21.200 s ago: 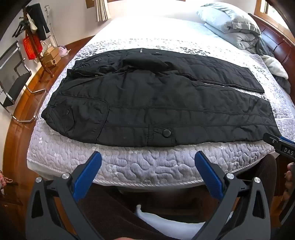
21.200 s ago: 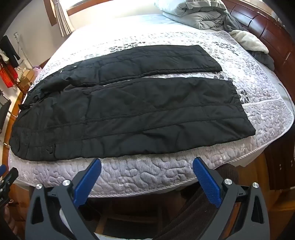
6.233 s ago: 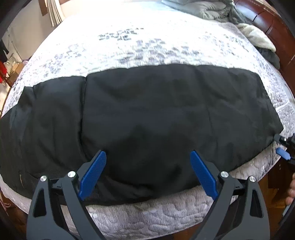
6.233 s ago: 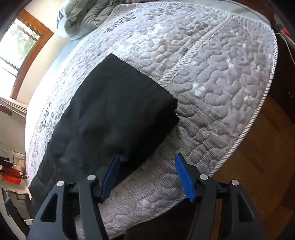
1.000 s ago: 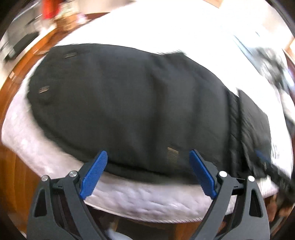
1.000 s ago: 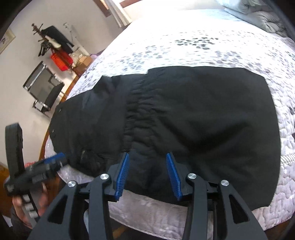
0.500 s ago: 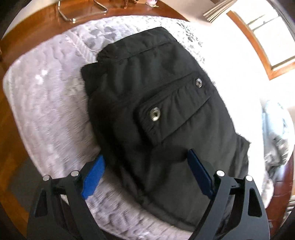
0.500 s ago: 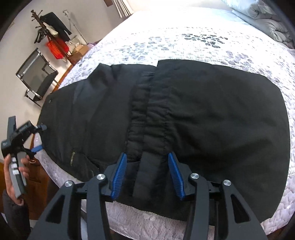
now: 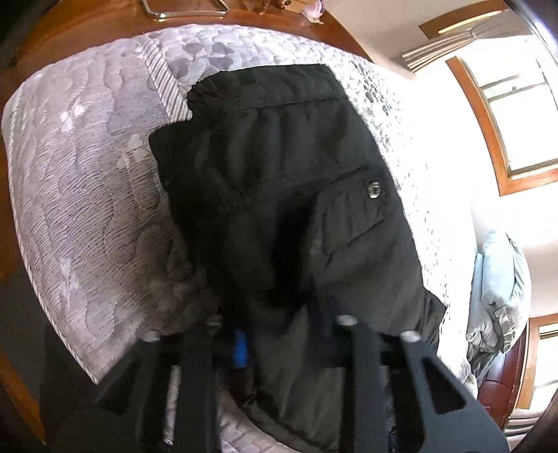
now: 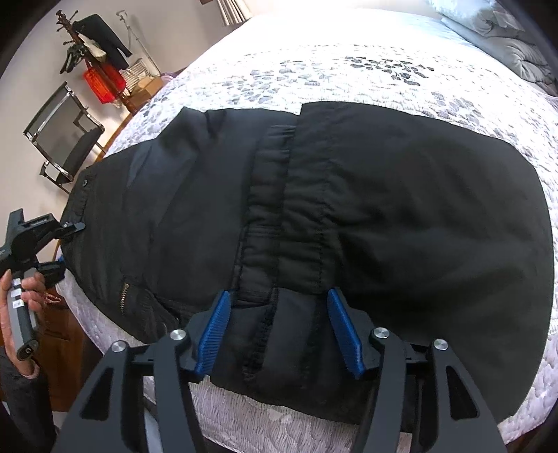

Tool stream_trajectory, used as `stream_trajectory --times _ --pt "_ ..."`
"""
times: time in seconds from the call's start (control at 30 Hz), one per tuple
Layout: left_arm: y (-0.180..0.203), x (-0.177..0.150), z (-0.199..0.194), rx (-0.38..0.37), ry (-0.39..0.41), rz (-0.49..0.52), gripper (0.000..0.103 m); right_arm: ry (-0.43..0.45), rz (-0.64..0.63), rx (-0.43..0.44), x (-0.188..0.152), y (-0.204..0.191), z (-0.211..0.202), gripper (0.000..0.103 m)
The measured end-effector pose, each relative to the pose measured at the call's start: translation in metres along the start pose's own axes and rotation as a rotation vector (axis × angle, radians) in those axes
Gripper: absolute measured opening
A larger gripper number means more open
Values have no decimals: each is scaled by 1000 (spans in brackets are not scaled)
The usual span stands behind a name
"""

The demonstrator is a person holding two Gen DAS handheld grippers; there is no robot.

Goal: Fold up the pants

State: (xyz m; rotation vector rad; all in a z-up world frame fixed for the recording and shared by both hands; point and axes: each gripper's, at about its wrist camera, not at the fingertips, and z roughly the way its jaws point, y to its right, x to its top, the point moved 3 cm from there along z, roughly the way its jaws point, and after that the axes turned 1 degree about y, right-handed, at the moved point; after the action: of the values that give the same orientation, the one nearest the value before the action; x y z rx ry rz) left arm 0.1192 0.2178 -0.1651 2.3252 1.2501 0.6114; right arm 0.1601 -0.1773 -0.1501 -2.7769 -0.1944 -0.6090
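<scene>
The black quilted pants (image 10: 401, 216) lie folded on the quilted bed, legs doubled over toward the waist. In the left wrist view the waistband end (image 9: 279, 167) with a snap pocket fills the frame. My left gripper (image 9: 275, 334) is shut on the near corner of the waist end; black cloth covers its pads. It also shows in the right wrist view (image 10: 69, 240) at the pants' left edge. My right gripper (image 10: 279, 331) is partly open, its blue fingers (image 10: 212, 331) straddling the folded hem at the near edge.
The white-grey quilted bedspread (image 10: 348, 69) covers the bed. Grey pillows and a duvet (image 10: 495, 31) lie at the head. A chair (image 10: 62, 139) and a coat rack (image 10: 94, 45) stand by the left wall. Wooden floor (image 9: 87, 21) lies beyond the bed corner.
My left gripper has moved in onto the waist corner and closed on the cloth. My right gripper has settled lower over the folded hem, still partly open.
</scene>
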Motion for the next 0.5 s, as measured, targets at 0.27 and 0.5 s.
stream_trajectory --times 0.27,0.5 --pt "45 -9 -32 35 144 166 9 21 77 57 -2 10 -6 59" --pt "115 -50 -64 -23 259 446 9 42 161 111 -4 24 -19 59"
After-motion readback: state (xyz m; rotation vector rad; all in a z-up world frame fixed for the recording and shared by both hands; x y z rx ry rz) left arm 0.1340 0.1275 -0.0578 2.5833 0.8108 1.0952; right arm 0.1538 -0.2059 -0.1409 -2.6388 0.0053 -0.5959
